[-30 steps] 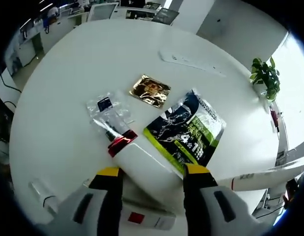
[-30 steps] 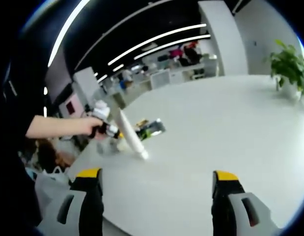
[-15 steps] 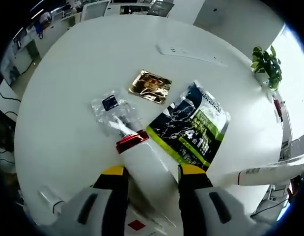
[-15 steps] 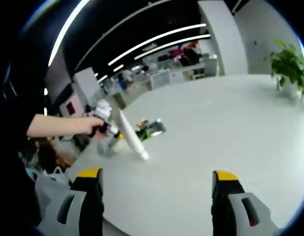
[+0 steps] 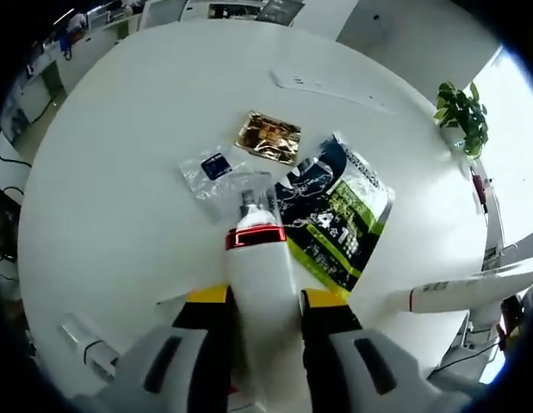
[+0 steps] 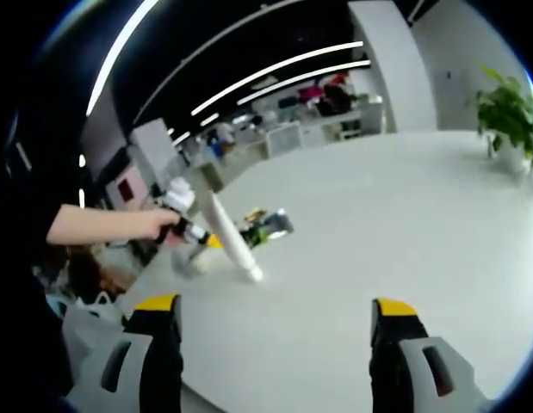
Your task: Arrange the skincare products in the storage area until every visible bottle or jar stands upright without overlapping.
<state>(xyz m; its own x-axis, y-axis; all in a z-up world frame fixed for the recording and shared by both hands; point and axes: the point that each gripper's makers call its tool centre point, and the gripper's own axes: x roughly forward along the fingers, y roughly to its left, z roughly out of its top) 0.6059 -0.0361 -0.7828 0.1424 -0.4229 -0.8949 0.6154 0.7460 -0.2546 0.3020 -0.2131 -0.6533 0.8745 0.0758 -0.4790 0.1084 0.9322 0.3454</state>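
White table (image 5: 120, 155) holds sachets beyond the gripped bottle (image 5: 262, 284).

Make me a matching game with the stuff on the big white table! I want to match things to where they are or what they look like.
Things:
1. white bottle
2. gold packet
3. dark and green pouch
4. potted plant

Descriptions:
A. lying flat beside the bottle, with big white print on it
B. leafy, at the far edge of the table
C. shiny, lying flat farthest from the left gripper
D. clamped between the jaws of the left gripper, red band near its top

Pairs: 1-D, 2-C, 3-A, 4-B
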